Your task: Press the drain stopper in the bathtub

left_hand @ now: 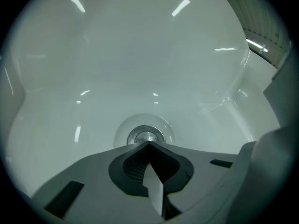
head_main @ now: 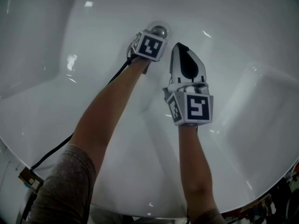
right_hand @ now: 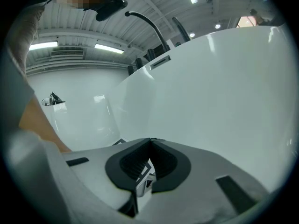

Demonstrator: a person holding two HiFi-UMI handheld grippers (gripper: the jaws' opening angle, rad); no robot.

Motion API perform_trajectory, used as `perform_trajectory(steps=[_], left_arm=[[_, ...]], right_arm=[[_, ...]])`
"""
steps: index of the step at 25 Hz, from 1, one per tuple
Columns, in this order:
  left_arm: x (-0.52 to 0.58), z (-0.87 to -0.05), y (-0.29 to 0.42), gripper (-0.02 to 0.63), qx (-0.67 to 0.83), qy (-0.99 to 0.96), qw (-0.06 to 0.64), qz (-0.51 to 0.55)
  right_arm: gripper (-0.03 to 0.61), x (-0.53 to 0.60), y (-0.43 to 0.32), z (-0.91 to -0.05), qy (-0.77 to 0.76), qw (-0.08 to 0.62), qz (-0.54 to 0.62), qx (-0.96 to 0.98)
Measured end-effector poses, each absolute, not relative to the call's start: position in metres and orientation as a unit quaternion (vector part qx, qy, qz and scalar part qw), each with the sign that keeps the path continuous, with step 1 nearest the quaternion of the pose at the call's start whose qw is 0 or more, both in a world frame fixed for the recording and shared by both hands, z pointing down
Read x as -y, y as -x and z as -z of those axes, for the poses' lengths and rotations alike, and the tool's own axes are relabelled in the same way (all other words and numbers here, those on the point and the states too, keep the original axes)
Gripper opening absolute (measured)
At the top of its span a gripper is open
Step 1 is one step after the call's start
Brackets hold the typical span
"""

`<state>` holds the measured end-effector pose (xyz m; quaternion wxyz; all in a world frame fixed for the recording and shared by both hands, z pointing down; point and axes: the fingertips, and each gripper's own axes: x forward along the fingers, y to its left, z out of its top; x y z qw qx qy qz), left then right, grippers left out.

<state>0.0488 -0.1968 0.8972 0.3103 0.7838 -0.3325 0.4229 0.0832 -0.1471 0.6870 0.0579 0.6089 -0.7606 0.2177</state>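
The chrome drain stopper [head_main: 159,31] sits in a round recess in the white tub floor. In the left gripper view the drain stopper [left_hand: 146,136] lies just beyond the tips of my left gripper [left_hand: 148,144], whose jaws are shut with nothing between them; whether the tips touch it I cannot tell. From the head view the left gripper's marker cube [head_main: 149,45] covers its jaws. My right gripper [head_main: 179,45] hovers to the right of the stopper, shut and empty, and in its own view the right gripper [right_hand: 150,140] points at the tub wall.
The bathtub's sloping white walls [head_main: 42,55] rise on all sides, and its near rim [head_main: 261,202] runs along the bottom. A dark curved faucet spout [right_hand: 145,21] stands above the far tub edge. A black cable [head_main: 53,150] trails from the left arm.
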Motion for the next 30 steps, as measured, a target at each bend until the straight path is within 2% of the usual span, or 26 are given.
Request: perform_trajectory(steps=[13,30], left_arm=[[0.202,-0.901,-0.049,0.014,0.335,-0.779,0.293,-0.442],[0.193,-0.88,-0.049,0.011,0.332,-0.774,0.322,-0.432]], right_arm=[[0.006,0.147,-0.084,-0.69,-0.611,0.049,-0.228,0.756],[0.006,0.143,-0.084,-0.675,-0.612,0.056,-0.224,0.756]])
